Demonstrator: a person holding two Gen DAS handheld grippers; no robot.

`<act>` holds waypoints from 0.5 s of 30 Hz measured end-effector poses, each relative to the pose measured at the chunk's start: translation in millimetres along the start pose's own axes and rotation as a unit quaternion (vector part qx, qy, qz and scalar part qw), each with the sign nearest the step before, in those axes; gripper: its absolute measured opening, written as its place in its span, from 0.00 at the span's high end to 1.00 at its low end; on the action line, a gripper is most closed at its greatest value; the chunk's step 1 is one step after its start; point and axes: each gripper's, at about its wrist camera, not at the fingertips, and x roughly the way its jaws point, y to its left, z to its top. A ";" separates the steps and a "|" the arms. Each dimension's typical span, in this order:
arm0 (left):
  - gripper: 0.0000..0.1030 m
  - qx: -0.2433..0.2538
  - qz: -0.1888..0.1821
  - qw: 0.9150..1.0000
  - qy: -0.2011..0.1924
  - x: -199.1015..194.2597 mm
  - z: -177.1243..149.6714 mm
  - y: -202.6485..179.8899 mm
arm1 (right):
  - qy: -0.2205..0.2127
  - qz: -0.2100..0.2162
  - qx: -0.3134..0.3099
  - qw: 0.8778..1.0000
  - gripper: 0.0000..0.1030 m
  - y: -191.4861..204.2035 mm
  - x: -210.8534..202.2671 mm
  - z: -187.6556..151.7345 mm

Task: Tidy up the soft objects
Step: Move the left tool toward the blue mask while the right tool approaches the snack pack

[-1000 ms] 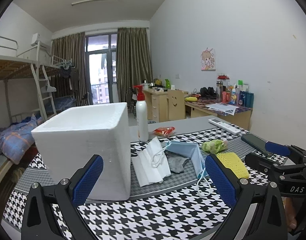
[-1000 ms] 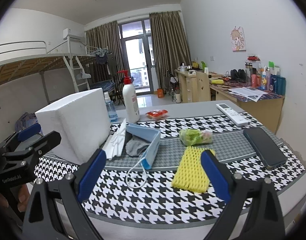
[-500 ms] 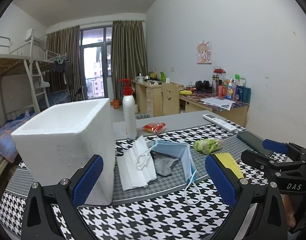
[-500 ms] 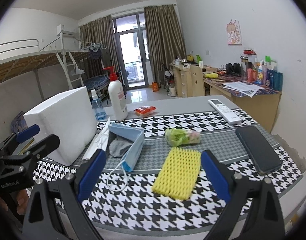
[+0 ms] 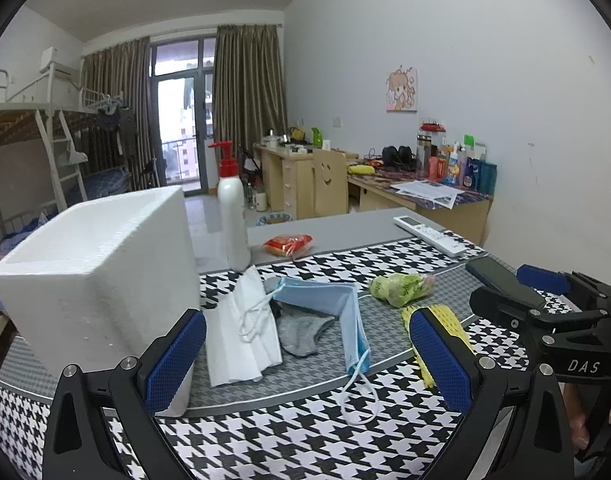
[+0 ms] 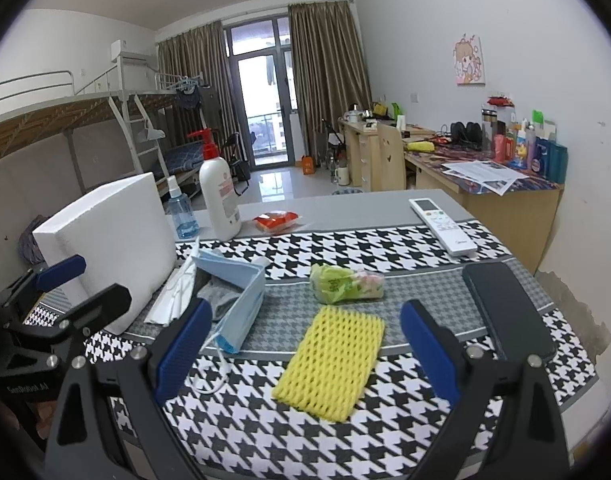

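Observation:
A white foam box (image 5: 101, 268) (image 6: 113, 240) stands at the table's left. Beside it lie a white mask (image 5: 241, 332), a grey sock (image 5: 305, 332) and a blue mask (image 5: 333, 304) (image 6: 241, 292). A green crumpled bag (image 5: 401, 286) (image 6: 345, 284) and a yellow foam net (image 6: 333, 364) (image 5: 437, 332) lie further right. My left gripper (image 5: 305, 360) is open and empty, low in front of the masks. My right gripper (image 6: 305, 352) is open and empty, just in front of the yellow net.
A black phone (image 6: 505, 312) and a white remote (image 6: 441, 226) lie at the right. A white pump bottle (image 6: 219, 196), a blue spray bottle (image 6: 181, 216) and a red snack packet (image 6: 277, 220) stand behind. The houndstooth cloth (image 6: 345, 440) covers the table.
Both grippers have moved down and forward towards the table, so the objects look larger and nearer. Both stay open and empty. Nothing on the table moved.

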 end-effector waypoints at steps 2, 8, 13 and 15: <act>0.01 -0.001 -0.004 1.000 0.006 4.9 -0.1 -2.2 | 0.004 -0.003 -0.005 1.000 0.06 -2.5 2.6 0.9; 0.01 -0.001 -0.014 1.000 0.028 23.7 -1.9 -10.6 | 0.016 -0.009 -0.010 1.000 0.06 -11.6 11.8 5.6; 0.01 -0.016 -0.016 0.999 0.048 36.6 -3.8 -9.8 | 0.035 -0.012 -0.007 0.999 0.06 -18.7 22.4 6.1; 0.01 -0.014 -0.010 0.998 0.055 41.9 -5.4 -11.2 | 0.042 -0.012 -0.006 0.999 0.06 -21.4 26.5 6.1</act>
